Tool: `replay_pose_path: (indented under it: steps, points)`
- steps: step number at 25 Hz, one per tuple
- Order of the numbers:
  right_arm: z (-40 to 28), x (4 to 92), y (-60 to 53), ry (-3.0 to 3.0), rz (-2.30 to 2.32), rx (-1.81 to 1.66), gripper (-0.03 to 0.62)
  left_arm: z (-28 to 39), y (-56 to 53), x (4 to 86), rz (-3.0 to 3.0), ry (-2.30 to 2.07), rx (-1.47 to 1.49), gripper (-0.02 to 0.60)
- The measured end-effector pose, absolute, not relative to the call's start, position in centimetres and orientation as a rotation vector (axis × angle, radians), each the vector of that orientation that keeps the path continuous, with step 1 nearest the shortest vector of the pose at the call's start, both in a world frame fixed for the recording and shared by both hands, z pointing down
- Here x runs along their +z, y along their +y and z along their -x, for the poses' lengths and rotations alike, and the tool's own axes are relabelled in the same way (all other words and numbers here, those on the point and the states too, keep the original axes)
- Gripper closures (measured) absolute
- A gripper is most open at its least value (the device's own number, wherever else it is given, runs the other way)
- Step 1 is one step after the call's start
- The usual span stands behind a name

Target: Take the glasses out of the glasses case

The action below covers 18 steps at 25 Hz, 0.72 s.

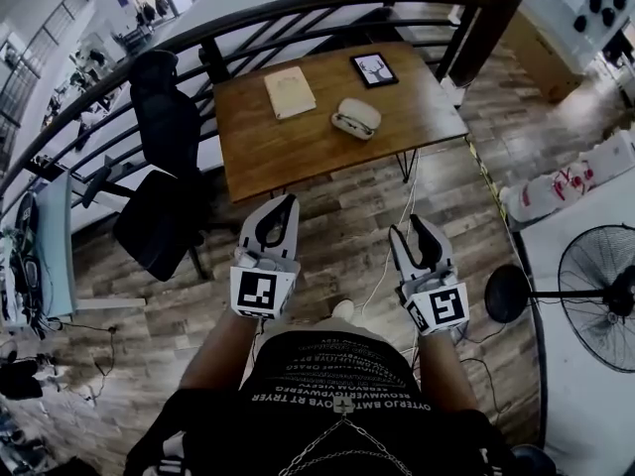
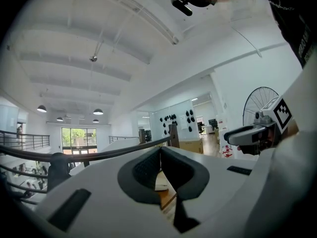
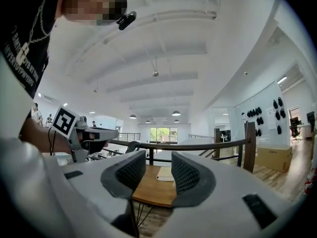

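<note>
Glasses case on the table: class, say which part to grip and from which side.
Grip the glasses case across its narrow width, low down, coming from the near edge of the table. It lies flat and oval, its dark seam apparently facing near-left, so jaws below that seam would likely leave the lid free.

The glasses case [image 1: 355,117] on the table [image 1: 298,152] is too small to show what lies inside. The print on the book [image 1: 290,92] on the table is too tiny to read. Right of the table, the picture's edge cuts off the fan [image 1: 600,296]. The left gripper [image 2: 159,152] hides most of the table in its own view.
</note>
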State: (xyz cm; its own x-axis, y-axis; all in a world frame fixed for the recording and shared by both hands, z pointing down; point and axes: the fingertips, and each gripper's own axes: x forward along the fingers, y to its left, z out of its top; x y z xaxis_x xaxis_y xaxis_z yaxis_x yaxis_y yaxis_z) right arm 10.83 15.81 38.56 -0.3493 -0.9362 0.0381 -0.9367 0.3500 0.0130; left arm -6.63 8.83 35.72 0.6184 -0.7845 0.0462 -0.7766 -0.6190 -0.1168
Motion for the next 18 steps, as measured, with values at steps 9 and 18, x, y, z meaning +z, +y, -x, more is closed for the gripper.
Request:
replay_pose_path:
  steps: [9,18]
  points:
    - [-13.1,38.9,13.7,-2.589,-1.713,0.030,0.444,6.3,8.0,36.6,2.654,1.438,-0.181,0.554]
    - [-13.1,39.2,13.4,-2.606,-1.704,0.042,0.444,6.6,8.0,36.1,2.650,1.454,-0.176,0.554]
